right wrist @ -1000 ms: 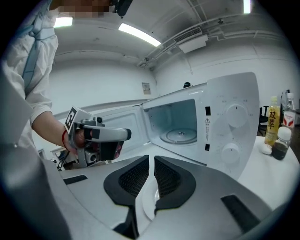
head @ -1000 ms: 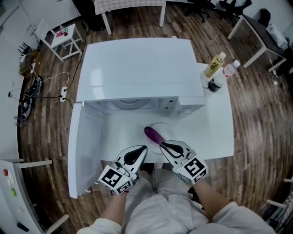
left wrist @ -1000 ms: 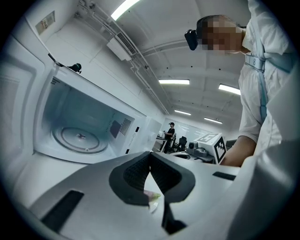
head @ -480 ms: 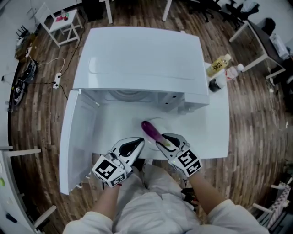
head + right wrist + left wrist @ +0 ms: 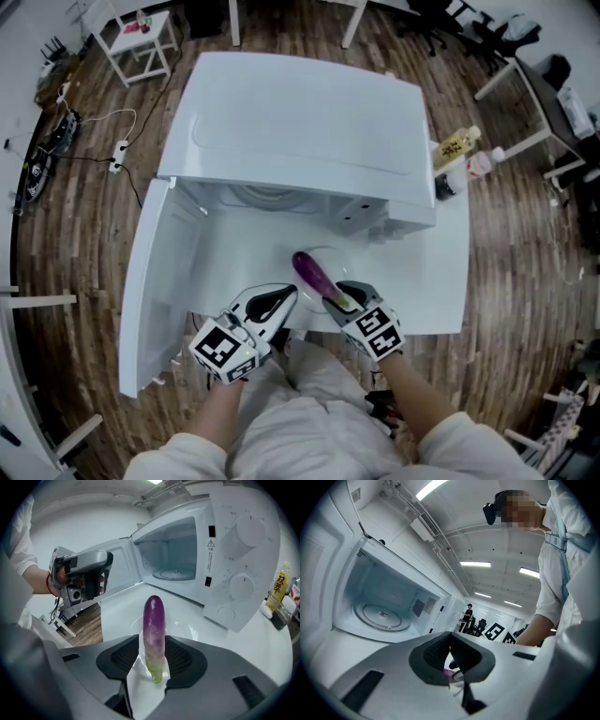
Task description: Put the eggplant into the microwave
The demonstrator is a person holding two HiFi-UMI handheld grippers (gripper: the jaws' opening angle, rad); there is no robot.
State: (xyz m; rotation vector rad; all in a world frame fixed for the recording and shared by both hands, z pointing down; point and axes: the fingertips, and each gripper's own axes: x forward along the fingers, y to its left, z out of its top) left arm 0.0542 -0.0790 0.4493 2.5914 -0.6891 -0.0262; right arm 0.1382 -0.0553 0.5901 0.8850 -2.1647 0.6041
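A purple eggplant (image 5: 312, 274) with a green stem end lies on a clear plate (image 5: 330, 255) on the white table, in front of the white microwave (image 5: 300, 122). The microwave door (image 5: 155, 281) is swung wide to the left, and the glass turntable (image 5: 382, 616) inside is bare. My right gripper (image 5: 339, 292) tilts down over the stem end. Its jaws are opening, with the eggplant (image 5: 154, 630) between the pads (image 5: 123, 657). My left gripper (image 5: 281, 298) hovers just left of the eggplant, shut and holding nothing (image 5: 451, 641).
At the table's right end, beside the microwave, stand a yellow-labelled bottle (image 5: 455, 150), a clear bottle (image 5: 480, 164) and a dark cup (image 5: 444, 184). The table's front edge (image 5: 422, 328) runs just under my grippers. A small side table (image 5: 141, 33) and floor cables (image 5: 56, 141) lie far left.
My right gripper has dropped and tipped down onto the eggplant's stem end, and its jaws have gone from shut to spread around it. The left gripper has stayed put.
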